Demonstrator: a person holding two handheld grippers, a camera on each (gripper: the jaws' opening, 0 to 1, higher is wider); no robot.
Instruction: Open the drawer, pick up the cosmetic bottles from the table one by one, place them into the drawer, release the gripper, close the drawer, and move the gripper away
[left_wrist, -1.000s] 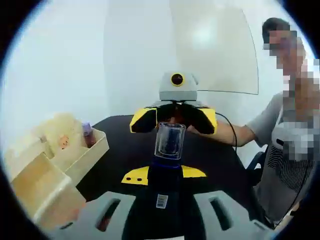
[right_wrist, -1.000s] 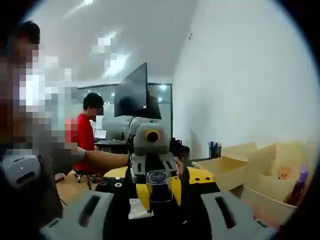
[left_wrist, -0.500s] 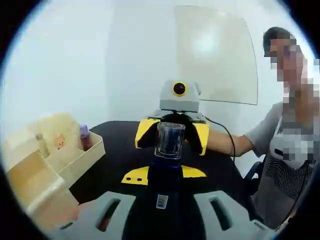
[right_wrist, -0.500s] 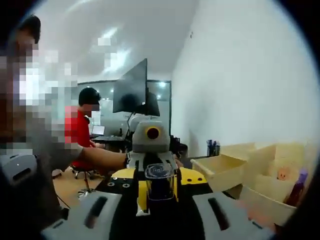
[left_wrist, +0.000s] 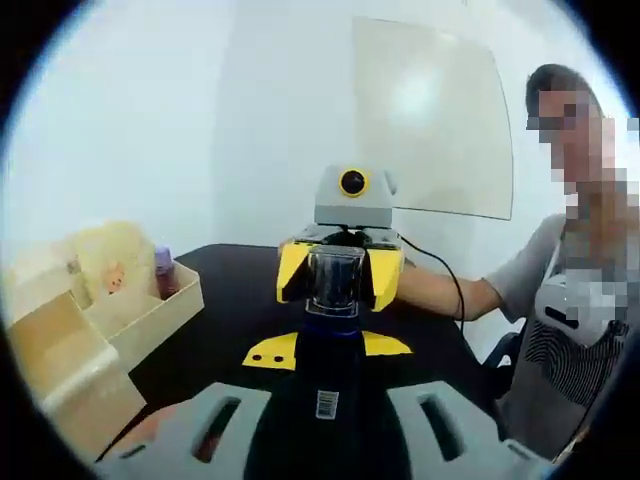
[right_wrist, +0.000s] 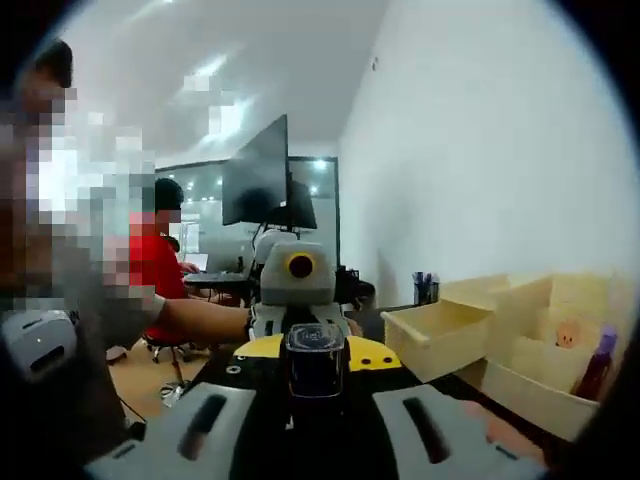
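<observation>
Dark cosmetic bottle (left_wrist: 334, 300) with a clear cap stood upright right in the middle. Cream drawer (left_wrist: 150, 312) sat pulled open at left, a purple-capped bottle (left_wrist: 165, 272) standing inside.

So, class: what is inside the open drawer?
A purple-capped bottle stands upright against the back wall of the open drawer. The drawer's front wall hides the bottle's base and the floor around it.

views face-to-face, close, sharing bottle (left_wrist: 335, 283)
</observation>
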